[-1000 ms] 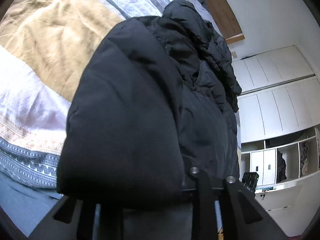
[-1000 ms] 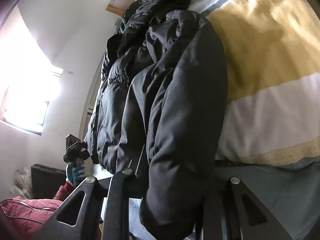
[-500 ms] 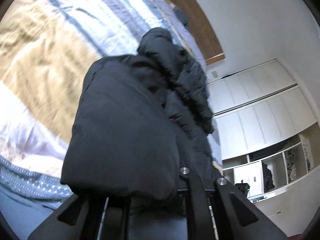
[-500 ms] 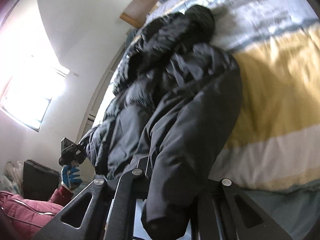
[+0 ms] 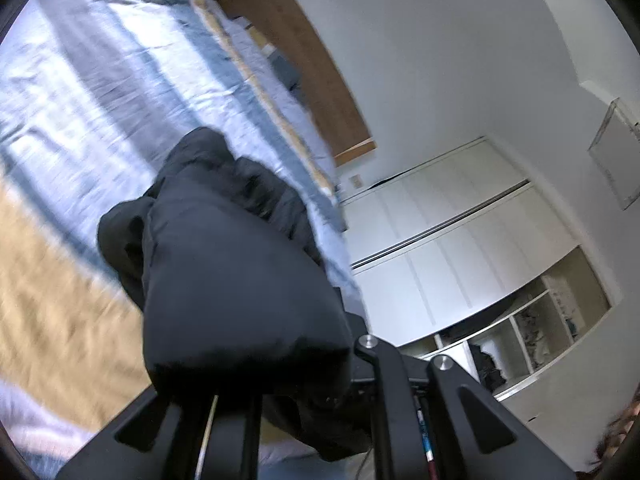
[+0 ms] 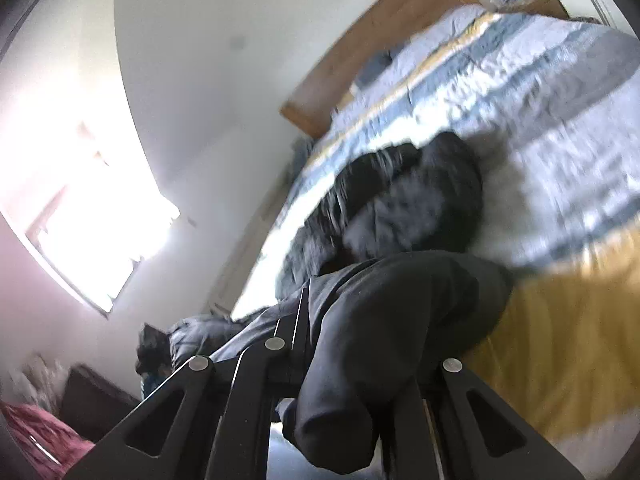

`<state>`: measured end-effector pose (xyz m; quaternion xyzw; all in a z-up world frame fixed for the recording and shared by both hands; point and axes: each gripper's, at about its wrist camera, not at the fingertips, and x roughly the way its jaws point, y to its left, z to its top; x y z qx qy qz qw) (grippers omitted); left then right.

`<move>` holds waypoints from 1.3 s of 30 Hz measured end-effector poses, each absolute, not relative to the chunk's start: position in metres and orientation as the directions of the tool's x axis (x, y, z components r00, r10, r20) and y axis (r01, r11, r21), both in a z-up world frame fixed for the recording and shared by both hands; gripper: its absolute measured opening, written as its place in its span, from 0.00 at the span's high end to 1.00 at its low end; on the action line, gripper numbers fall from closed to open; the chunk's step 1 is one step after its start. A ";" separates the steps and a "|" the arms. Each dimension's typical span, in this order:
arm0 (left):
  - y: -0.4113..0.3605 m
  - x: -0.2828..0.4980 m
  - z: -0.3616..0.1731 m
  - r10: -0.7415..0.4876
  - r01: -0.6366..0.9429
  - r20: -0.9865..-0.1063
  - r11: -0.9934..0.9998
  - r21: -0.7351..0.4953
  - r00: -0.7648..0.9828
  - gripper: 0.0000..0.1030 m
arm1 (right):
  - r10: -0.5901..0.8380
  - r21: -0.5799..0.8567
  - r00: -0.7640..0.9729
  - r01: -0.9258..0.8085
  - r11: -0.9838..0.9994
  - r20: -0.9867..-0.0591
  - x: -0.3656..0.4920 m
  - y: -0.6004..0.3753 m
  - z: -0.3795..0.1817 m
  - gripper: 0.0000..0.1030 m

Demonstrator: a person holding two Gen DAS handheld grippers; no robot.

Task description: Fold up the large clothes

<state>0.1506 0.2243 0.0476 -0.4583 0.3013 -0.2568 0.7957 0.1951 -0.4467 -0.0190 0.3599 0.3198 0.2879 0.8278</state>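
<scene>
Black padded winter coat hangs bunched from both clenched tongs, left tongs and right tongs, each having just tightened on its near hem. Lifted higher than a second ago, its far end, probably the hood, trails on the striped blue-and-mustard bed quilt, ready to fold over.

Showing matt black padded cloth on the jacket, smooth and faintly sheened. Lying beneath, a soft quilted cloth bedspread. Gleaming at the pivots of the matt black plastic gripper, small metal bolts. Standing behind, a smooth wooden headboard.
</scene>
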 end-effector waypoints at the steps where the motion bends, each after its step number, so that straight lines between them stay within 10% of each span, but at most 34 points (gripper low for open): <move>1: 0.225 0.160 0.053 -0.687 0.144 -0.228 0.439 -0.887 0.690 0.90 | 0.703 0.779 0.637 -0.248 0.576 -0.317 0.203 -0.449 -0.015 0.91; 15: 0.213 0.364 0.061 -0.659 0.152 -0.085 0.295 -0.943 0.747 0.90 | 0.662 0.881 0.737 -0.217 0.421 -0.135 0.381 -0.462 -0.011 0.91; 39: 0.202 0.610 -0.094 -0.567 -0.182 -0.430 0.441 -0.879 0.703 0.83 | 0.431 0.776 0.752 0.164 0.609 -0.498 0.592 -0.445 -0.108 0.90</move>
